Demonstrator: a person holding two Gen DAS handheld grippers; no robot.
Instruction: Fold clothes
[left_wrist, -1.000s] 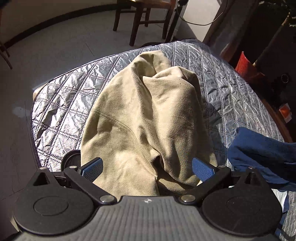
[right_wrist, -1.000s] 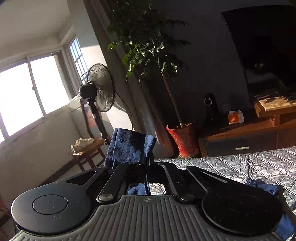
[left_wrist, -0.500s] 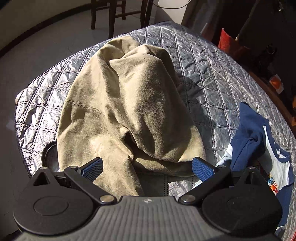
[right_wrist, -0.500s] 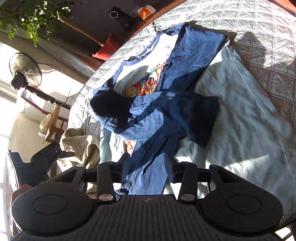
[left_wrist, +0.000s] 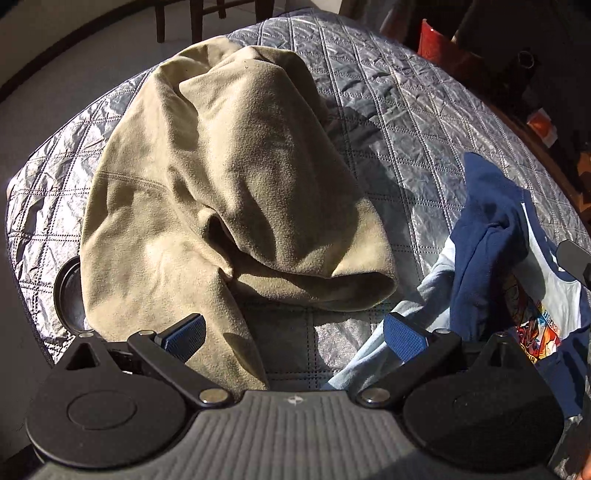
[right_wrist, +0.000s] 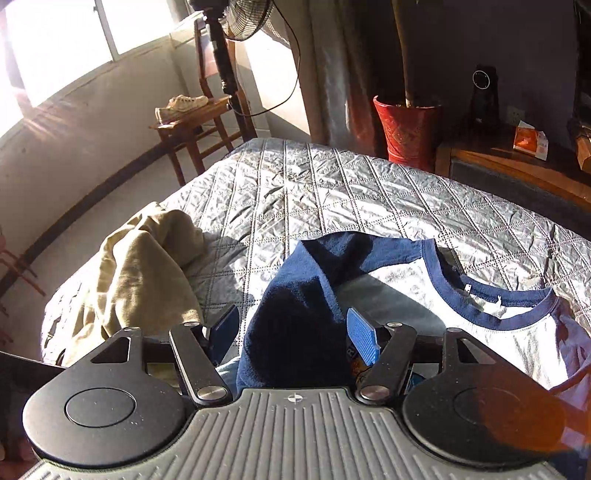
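A beige fleece garment (left_wrist: 240, 177) lies crumpled on the grey quilted bedspread (left_wrist: 406, 122). My left gripper (left_wrist: 294, 338) hangs open over the garment's near edge, and its pads touch nothing. To the right lies a white T-shirt with navy sleeves (left_wrist: 491, 236). In the right wrist view, the navy sleeve (right_wrist: 295, 317) rises in a bunch between the jaws of my right gripper (right_wrist: 294, 334), which are opening; neither pad presses on the cloth. The shirt's white body (right_wrist: 406, 295) lies flat beyond, and the beige garment (right_wrist: 144, 269) lies to the left.
A red plant pot (right_wrist: 410, 129) and a wooden cabinet (right_wrist: 517, 162) stand beyond the bed's far edge. A wooden chair with shoes on it (right_wrist: 184, 107) and a fan stand (right_wrist: 221, 55) stand at the back left. A dark round object (left_wrist: 66, 291) lies under the garment's left edge.
The right gripper, shut on the lifted navy sleeve a second ago, came down over the bed and opened, with the sleeve slumped between its jaws. The left gripper moved right and lower, which brought the T-shirt into view.
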